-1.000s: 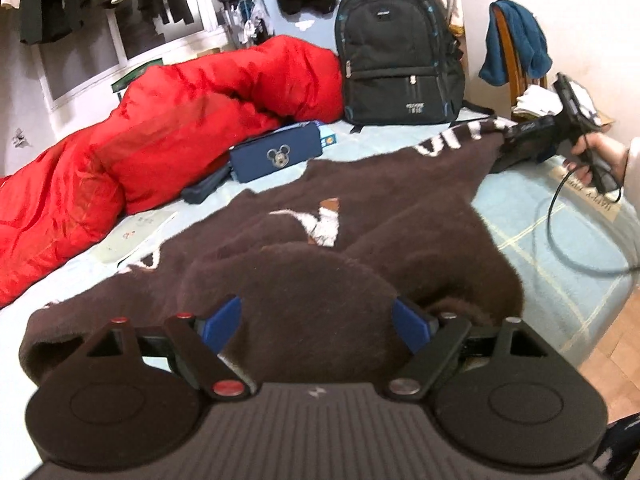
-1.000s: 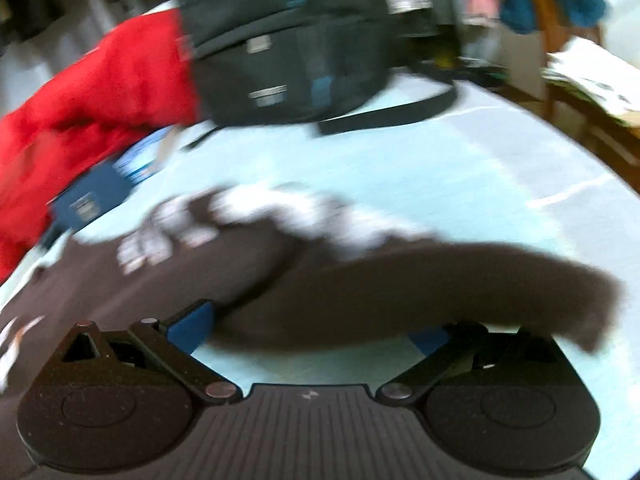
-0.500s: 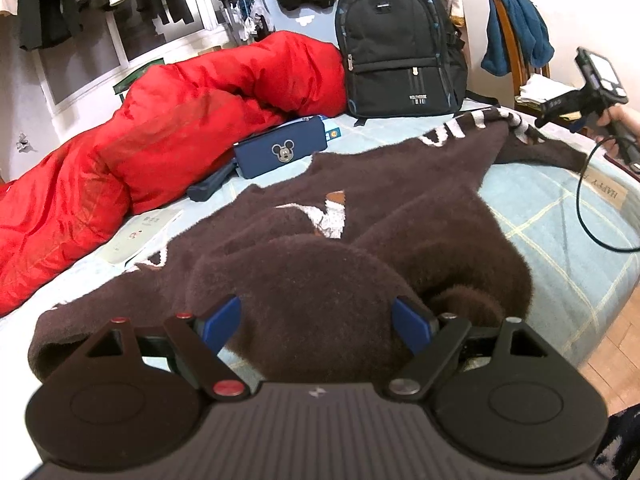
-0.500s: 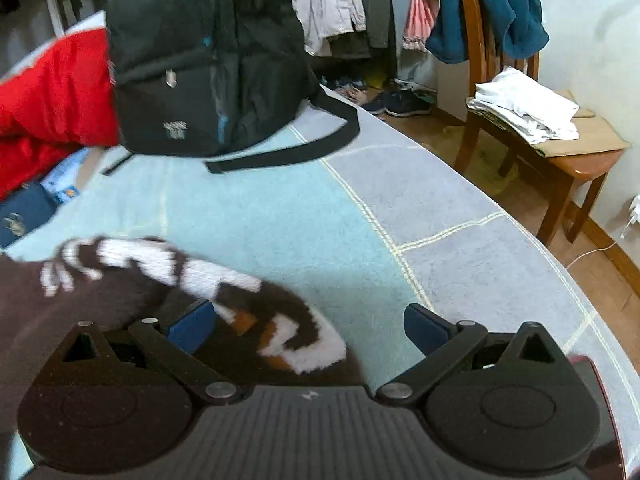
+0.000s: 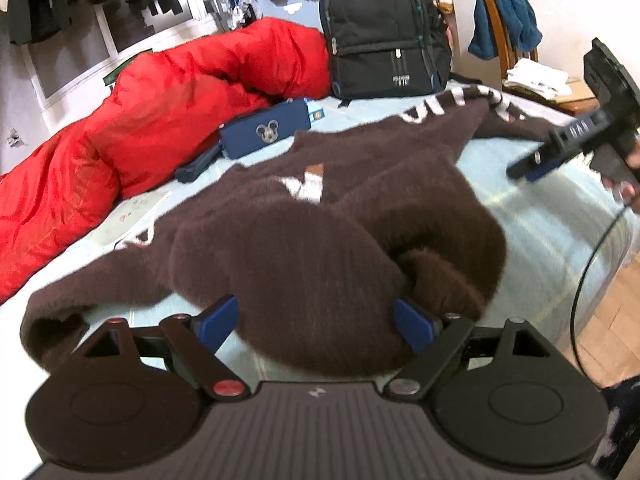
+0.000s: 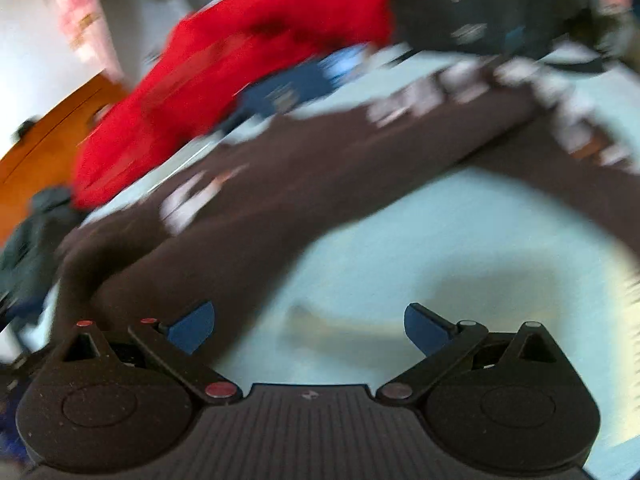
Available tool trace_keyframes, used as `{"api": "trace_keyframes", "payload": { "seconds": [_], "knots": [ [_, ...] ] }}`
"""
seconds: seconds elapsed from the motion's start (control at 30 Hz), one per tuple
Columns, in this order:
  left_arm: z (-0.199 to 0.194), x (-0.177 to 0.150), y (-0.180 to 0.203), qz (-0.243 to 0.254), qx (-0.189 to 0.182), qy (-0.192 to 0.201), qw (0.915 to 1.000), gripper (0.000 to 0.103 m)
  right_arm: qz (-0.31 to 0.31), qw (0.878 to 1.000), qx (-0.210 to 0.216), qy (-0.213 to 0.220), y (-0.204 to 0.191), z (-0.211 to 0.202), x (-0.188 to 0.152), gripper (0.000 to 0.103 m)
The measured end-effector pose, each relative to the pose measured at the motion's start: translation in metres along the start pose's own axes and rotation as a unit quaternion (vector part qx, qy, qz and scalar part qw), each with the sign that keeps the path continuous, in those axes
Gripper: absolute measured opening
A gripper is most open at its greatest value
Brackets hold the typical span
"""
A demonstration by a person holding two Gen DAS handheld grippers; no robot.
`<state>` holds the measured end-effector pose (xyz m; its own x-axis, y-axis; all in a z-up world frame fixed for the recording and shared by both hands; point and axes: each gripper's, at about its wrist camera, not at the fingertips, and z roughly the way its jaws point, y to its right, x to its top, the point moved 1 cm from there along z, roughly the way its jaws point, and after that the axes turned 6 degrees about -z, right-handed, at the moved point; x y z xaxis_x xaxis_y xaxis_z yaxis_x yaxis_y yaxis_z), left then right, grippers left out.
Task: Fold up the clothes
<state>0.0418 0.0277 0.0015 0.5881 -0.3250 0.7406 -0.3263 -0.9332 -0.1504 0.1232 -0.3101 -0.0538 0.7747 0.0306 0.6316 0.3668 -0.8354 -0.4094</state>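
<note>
A fuzzy brown sweater (image 5: 320, 248) with white patterning lies spread on the pale blue bed sheet (image 5: 540, 220). My left gripper (image 5: 316, 324) is at its near bunched end, and a thick wad of the knit fills the gap between the blue fingers. One sleeve (image 5: 496, 108) with white markings stretches to the far right. My right gripper (image 5: 536, 166), held by a hand at the right edge, hovers near that sleeve. In the blurred right wrist view, the right gripper (image 6: 308, 330) is open over bare sheet (image 6: 440, 260), and the sweater (image 6: 280, 200) runs across ahead of it.
A red duvet (image 5: 160, 112) is heaped along the left and back of the bed. A black backpack (image 5: 384, 32) stands at the back, with a navy pouch (image 5: 266, 134) in front of it. A wooden chair (image 5: 504, 32) and the floor (image 5: 608, 320) lie past the bed's right edge.
The right gripper let go of the sleeve it held a second ago and has swung left to face the sweater. The left gripper has barely moved.
</note>
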Motion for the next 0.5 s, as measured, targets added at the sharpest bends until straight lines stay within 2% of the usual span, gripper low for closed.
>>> {"api": "trace_keyframes", "payload": {
  "seconds": [0.1,0.3,0.4,0.5],
  "knots": [
    [0.0,-0.011,0.001,0.001,-0.003,-0.017,0.9999,0.087,-0.043,0.998,0.026,-0.037,-0.038,0.021,-0.015,0.103],
    [-0.001,-0.033,0.003,0.009,-0.016,-0.053,0.9984,0.088,-0.112,0.99,0.037,-0.081,-0.092,0.044,-0.039,0.103],
    [-0.001,-0.042,0.007,0.024,-0.013,-0.067,0.9974,0.088,-0.146,0.986,0.024,-0.077,-0.111,0.054,-0.044,0.103],
    [-0.006,-0.043,0.007,0.033,0.002,-0.064,0.9974,0.088,-0.167,0.984,0.006,-0.065,-0.121,0.059,-0.041,0.103]
  ]
}}
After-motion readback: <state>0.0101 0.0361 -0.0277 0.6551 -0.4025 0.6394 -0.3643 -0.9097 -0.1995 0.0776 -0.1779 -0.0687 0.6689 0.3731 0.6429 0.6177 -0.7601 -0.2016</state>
